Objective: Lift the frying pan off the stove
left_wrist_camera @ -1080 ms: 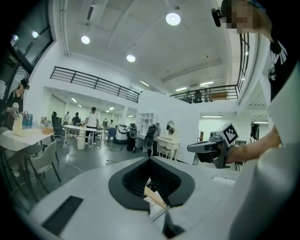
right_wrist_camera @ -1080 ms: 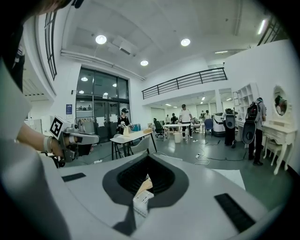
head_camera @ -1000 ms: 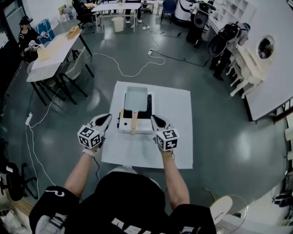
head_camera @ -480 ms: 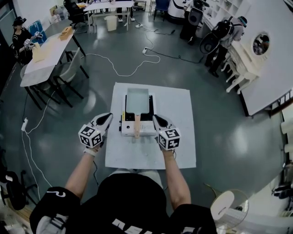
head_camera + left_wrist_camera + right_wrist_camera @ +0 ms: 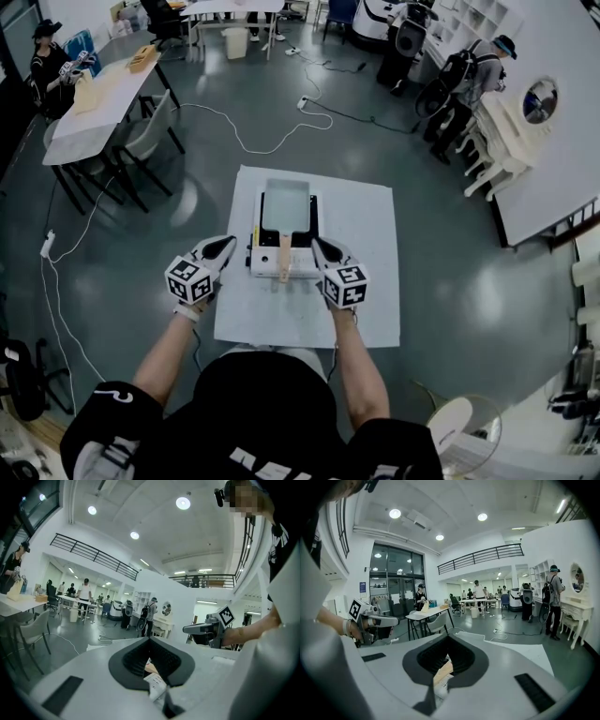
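Pan [image 5: 286,204]: rectangular, shallow, pale grey inside, with a straight wooden handle [image 5: 282,255] pointing toward you | sits on a boxy white stove [image 5: 298,264] with a black top, on a white sheet [image 5: 366,244] | your left gripper [image 5: 228,246] and right gripper [image 5: 316,246]: jaws pressed together, empty, flanking the handle without touching it

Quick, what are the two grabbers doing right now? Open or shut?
Left gripper: closed, holding nothing.
Right gripper: closed, holding nothing.
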Tool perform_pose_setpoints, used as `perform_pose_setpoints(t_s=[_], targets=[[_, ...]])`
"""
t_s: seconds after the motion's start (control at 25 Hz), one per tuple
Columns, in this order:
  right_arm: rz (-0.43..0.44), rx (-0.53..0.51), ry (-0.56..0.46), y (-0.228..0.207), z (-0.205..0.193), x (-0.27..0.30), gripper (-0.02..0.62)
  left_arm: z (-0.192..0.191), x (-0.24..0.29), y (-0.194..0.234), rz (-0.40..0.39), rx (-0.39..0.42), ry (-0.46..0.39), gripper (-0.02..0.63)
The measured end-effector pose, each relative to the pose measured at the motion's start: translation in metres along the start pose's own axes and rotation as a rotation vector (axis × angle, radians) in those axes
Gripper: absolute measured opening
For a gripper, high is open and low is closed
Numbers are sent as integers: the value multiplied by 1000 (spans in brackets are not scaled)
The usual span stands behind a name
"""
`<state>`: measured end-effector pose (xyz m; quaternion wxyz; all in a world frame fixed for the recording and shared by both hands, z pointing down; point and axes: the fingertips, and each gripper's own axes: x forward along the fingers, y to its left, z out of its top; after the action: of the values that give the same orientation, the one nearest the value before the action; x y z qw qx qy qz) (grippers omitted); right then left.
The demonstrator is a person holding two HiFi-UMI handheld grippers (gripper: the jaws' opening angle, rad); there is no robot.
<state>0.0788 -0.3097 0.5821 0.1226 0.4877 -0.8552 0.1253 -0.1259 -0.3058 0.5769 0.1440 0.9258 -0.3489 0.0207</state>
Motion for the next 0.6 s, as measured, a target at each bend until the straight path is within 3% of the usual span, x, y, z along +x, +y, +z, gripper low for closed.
perform_pose_setpoints(t_s=[0.32, 0.6], targets=[[17, 9, 11, -4, -9, 6, -5, -10, 5, -5, -12, -16, 20, -3], [52, 62, 44, -8, -29, 16, -5, -34, 17, -14, -44, -104, 64, -3]])
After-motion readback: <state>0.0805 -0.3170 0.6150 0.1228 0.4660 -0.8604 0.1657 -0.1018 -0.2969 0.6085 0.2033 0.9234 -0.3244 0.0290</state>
